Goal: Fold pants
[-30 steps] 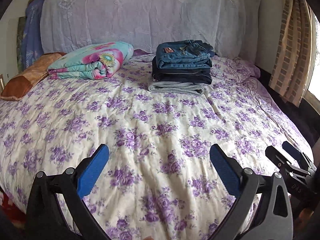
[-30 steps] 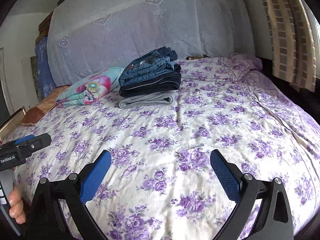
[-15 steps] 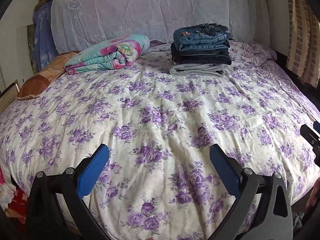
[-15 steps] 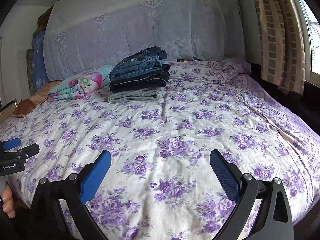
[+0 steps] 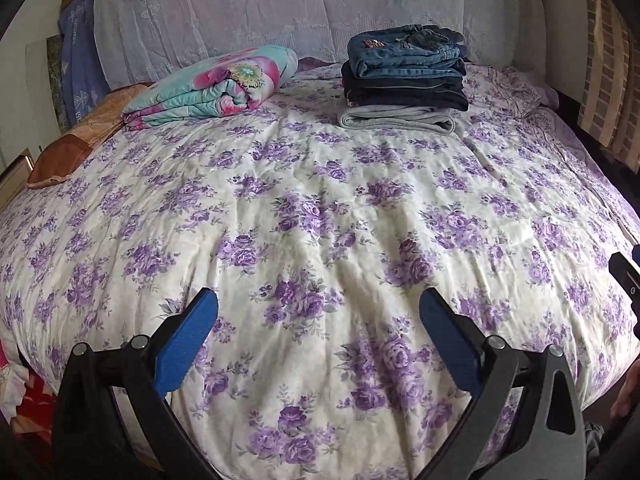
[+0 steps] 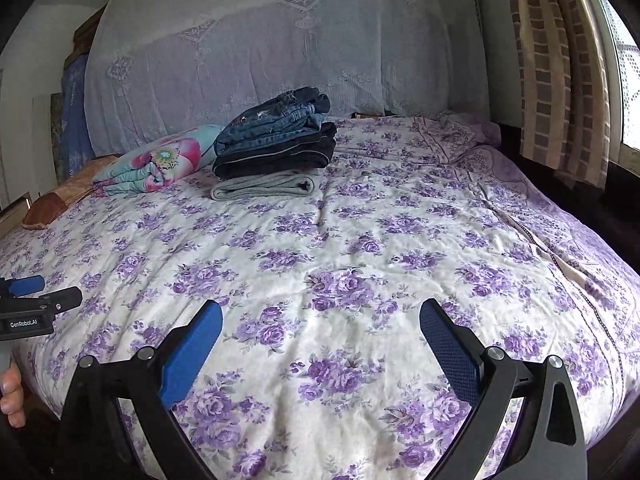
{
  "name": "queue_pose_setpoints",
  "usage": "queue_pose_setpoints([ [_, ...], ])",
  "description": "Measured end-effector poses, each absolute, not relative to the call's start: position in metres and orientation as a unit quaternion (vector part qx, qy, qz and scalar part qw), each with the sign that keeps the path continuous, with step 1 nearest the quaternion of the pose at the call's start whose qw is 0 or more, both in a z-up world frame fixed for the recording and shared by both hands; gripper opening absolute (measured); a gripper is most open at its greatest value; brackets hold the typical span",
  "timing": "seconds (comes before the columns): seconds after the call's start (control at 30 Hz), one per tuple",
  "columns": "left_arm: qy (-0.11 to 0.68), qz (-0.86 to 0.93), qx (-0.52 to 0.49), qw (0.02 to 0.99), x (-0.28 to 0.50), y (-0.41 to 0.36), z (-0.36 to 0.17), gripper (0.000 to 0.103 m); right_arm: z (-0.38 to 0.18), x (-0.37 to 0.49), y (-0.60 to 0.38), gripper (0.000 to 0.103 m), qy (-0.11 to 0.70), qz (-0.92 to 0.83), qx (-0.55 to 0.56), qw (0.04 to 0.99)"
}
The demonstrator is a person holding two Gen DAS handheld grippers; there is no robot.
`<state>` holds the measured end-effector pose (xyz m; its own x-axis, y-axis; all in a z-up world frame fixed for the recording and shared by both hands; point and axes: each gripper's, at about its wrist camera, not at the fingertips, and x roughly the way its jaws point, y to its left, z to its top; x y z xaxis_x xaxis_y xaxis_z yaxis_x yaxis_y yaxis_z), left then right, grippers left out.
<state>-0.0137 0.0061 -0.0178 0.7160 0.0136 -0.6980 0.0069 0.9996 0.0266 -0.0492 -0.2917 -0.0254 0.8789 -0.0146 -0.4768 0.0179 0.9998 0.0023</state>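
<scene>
Tools [image 5: 318, 316] [image 6: 320, 320] pulled back (both agape) — folded pants [image 5: 404, 80] farther off.

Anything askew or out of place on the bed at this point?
Only slightly: the top blue jeans sit skewed on the folded stack, waistband bunched. Both grippers are open and empty.

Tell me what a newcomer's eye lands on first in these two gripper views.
First the stack of folded pants at the far side of the bed: blue jeans on top, a dark pair under them, a grey pair at the bottom. Left of it lies a folded floral blanket in turquoise and pink. The purple-flowered bedspread fills the rest, with the left gripper and right gripper open and empty over its near edge.
</scene>
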Motion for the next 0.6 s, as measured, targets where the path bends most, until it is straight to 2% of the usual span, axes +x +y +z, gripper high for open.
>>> queue_pose_setpoints([
  [0.2,0.383,-0.019,-0.019,0.924,-0.011,0.012,-0.020,0.098,-0.025,-0.048,-0.294,0.100,0.247,-0.013,0.003,0.969],
  [0.6,0.360,-0.006,0.003,0.933,-0.016,0.010,-0.011,0.098,-0.028,-0.049,-0.292,0.100,0.251,-0.012,0.000,0.968],
])
